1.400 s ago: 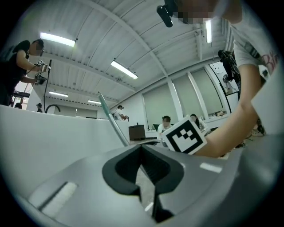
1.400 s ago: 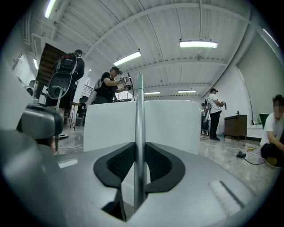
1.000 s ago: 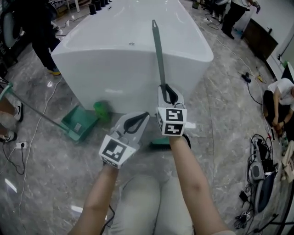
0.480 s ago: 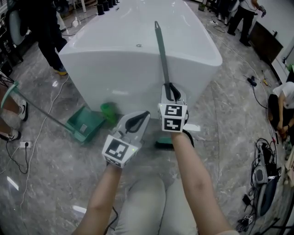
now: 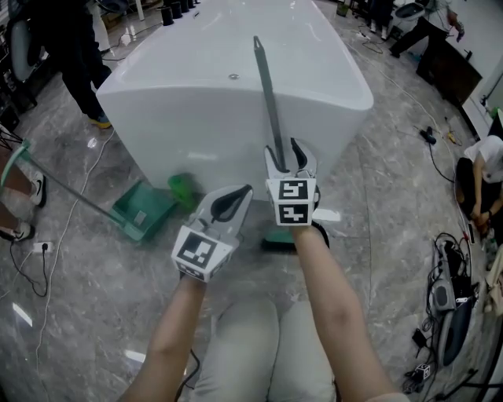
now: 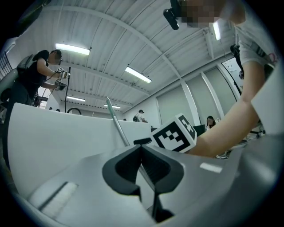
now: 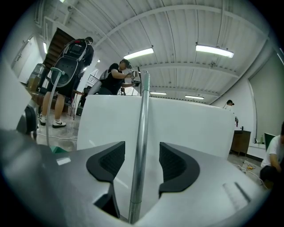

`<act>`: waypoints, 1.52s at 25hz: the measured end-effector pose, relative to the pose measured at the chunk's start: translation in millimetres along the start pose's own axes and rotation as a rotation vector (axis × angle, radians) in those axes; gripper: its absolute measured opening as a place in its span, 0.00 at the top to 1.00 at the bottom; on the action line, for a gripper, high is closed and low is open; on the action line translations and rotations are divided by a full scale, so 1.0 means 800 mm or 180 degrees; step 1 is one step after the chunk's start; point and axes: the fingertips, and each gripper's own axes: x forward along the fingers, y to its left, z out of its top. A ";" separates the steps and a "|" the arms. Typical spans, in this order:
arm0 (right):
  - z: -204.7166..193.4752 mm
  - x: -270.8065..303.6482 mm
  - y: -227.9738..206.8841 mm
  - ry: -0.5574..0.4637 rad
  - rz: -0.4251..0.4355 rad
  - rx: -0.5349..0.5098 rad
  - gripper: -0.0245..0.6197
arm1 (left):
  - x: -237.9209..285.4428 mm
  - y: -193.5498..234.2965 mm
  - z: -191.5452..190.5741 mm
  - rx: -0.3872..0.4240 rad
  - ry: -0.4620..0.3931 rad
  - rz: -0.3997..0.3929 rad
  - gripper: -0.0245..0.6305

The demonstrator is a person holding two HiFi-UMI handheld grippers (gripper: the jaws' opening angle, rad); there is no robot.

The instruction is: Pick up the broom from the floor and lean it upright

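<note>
Broom [image 5: 267, 102] set upright, its green head [image 5: 277, 239] on the marble floor [image 5: 94, 267] and the upper handle resting against the rim of the white bench [image 5: 196, 118]. The right tongs [image 5: 291, 151] stand open: the jaws have just been opening, and in the right gripper view the handle [image 7: 141, 146] passes between the ribbed pads [image 7: 171, 162] with a gap on either side, so nothing presses on it. The left tongs [image 5: 233, 202] are closed, tips together, empty, just beside the right pair. The broom is judged light and stiff, a long thin pole with its weight low in the head. The smooth, metallic-looking handle probably offers little friction, and on a glossy bench edge and polished floor it may slide sideways. The best hold is judged to be around mid-handle, across the pads. A green dustpan [image 5: 140, 212] lies on the floor at the bench's foot, its tray apparently empty. The blurred green object [image 5: 181, 188] just beside it may be a small vessel, and its contents cannot be told. Dark cups [image 5: 167, 14] stand at the bench's far end, their contents out of sight.
</note>
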 end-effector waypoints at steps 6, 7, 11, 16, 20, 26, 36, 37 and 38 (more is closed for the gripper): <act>0.028 -0.054 -0.007 0.0163 0.0204 0.0341 0.69 | 0.020 -0.012 0.052 -0.0056 0.0161 0.0087 0.96; 0.036 -0.066 -0.008 0.0206 0.0257 0.0408 0.73 | 0.026 -0.015 0.064 -0.0075 0.0208 0.0088 0.96; 0.075 -0.118 -0.006 0.0381 0.0518 0.0582 0.91 | 0.045 -0.033 0.125 -0.0194 0.0305 -0.0003 0.96; 0.170 -0.177 -0.008 0.0331 0.0758 0.0657 0.96 | 0.062 -0.055 0.213 -0.0253 0.0394 -0.0098 0.96; 0.256 -0.227 -0.030 0.0274 0.0768 0.0711 0.96 | 0.069 -0.063 0.302 -0.0298 0.0384 -0.0040 0.96; 0.393 -0.316 -0.066 0.0048 0.0720 0.0878 0.96 | 0.052 -0.090 0.423 -0.0435 0.0474 -0.0108 0.96; 0.535 -0.418 -0.078 -0.0284 0.0744 0.0722 0.96 | 0.009 -0.120 0.569 -0.0475 0.0208 -0.0178 0.96; 0.540 -0.424 -0.079 -0.0310 0.0753 0.0739 0.96 | 0.007 -0.123 0.579 -0.0438 0.0192 -0.0180 0.96; 0.544 -0.428 -0.080 -0.0330 0.0764 0.0753 0.96 | 0.006 -0.127 0.587 -0.0405 0.0171 -0.0180 0.96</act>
